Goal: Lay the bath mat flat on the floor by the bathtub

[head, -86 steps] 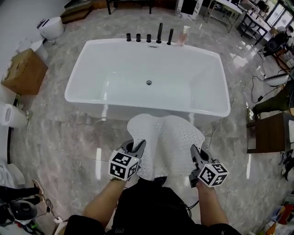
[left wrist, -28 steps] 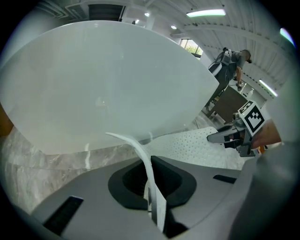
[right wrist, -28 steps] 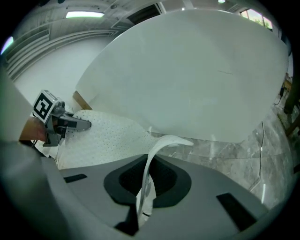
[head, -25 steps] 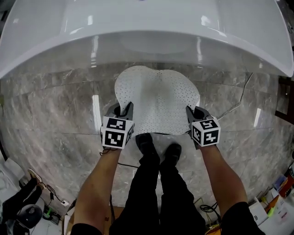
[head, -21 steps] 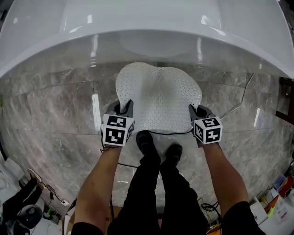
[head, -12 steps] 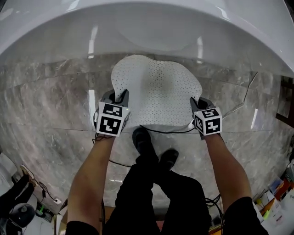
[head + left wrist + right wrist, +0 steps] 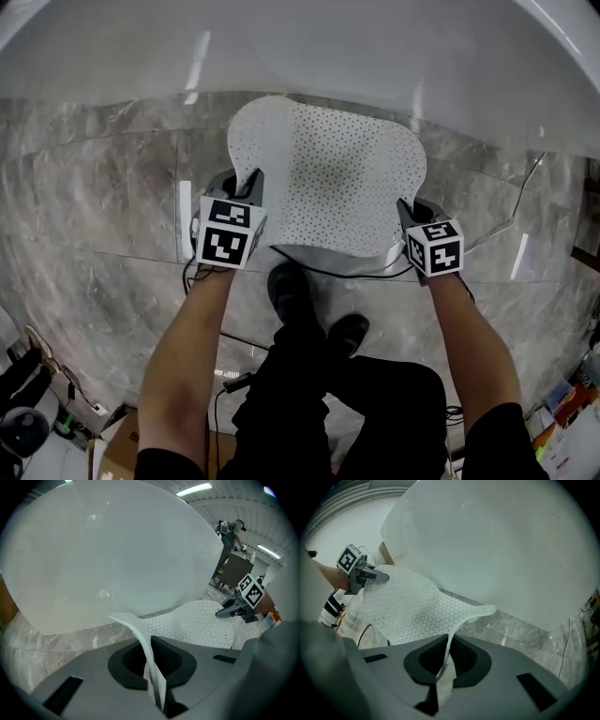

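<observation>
A white perforated bath mat [image 7: 328,178] is stretched out over the grey marble floor [image 7: 94,206], its far edge next to the white bathtub [image 7: 309,47]. My left gripper [image 7: 246,187] is shut on the mat's near left corner, and the thin mat edge [image 7: 145,644] stands pinched between its jaws. My right gripper [image 7: 405,214] is shut on the near right corner, where the mat edge [image 7: 450,641] runs up between its jaws. The mat [image 7: 408,606] spreads between both grippers, low over the floor; its near edge [image 7: 337,255] curls up a little.
The tub wall [image 7: 108,555] rises close behind the mat. A black cable [image 7: 337,274] lies on the floor under the mat's near edge, beside the person's shoes [image 7: 289,291]. Another thin cable [image 7: 511,211] runs at the right. A person stands by a cabinet [image 7: 229,531] far off.
Both grippers have gone down toward the floor with the mat, which now spreads flatter and wider beside the tub. The view has closed in on the floor.
</observation>
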{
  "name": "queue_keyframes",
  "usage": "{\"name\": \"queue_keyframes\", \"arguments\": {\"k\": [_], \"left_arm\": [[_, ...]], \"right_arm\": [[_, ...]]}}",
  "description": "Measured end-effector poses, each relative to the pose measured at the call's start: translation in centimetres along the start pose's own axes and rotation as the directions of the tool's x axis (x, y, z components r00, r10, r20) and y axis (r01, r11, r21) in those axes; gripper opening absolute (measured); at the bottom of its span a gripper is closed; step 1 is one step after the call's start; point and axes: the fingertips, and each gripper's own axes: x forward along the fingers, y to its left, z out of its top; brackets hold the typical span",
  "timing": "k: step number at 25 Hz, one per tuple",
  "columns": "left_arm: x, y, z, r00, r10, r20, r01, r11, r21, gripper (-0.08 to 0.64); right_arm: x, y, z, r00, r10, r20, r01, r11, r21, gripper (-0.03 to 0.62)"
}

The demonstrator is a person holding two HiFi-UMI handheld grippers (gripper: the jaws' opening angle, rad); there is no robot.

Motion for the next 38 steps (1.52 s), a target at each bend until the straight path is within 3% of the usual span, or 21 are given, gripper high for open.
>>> {"name": "queue_keyframes", "arguments": {"k": [6,16,22,26,31,34,38], "left_arm": [[1.6,1.8,-1.5,0.999,0.034,-0.009,-0.033,0.994,0.106,0.023],[6.0,3.6,-3.8,0.992,0.114,-0.049,-0.105,0.981,0.163,0.023],[8.4,6.7,-4.5,0.980,0.182,-0.077,-0.167,0.971,0.169,0.026],[8.9,9.1,-4.6,0.970,0.233,-0.062,-0.224,0.966,0.130,0.034],[8.9,12.3,-7.5,0.939,0.329,-0.104,-0.322,0.944,0.074,0.029],[8.4,14.1,-8.9,0.928,0.350,-0.128,-0.348,0.937,0.043,0.028],[8.4,15.1,-9.4,0.926,0.357,-0.121,-0.357,0.934,0.026,0.026]], "right_arm": [[2.2,-0.8,-2.7,1.000,-0.026,-0.010,0.026,1.000,0.012,0.023],[6.8,-6.0,-4.8,0.994,-0.066,-0.090,0.065,0.998,-0.019,0.023],[9.6,-8.2,-5.4,0.994,-0.043,-0.096,0.045,0.999,0.019,0.025],[10.8,-8.1,-3.6,0.996,-0.004,-0.085,-0.002,0.998,-0.066,0.026],[11.6,-6.8,-3.5,0.986,0.090,-0.142,-0.108,0.987,-0.120,0.028],[10.8,-6.8,-4.1,0.981,0.144,-0.129,-0.154,0.986,-0.069,0.029],[9.6,-7.4,-5.8,0.972,0.209,-0.109,-0.200,0.976,0.091,0.044]]}}
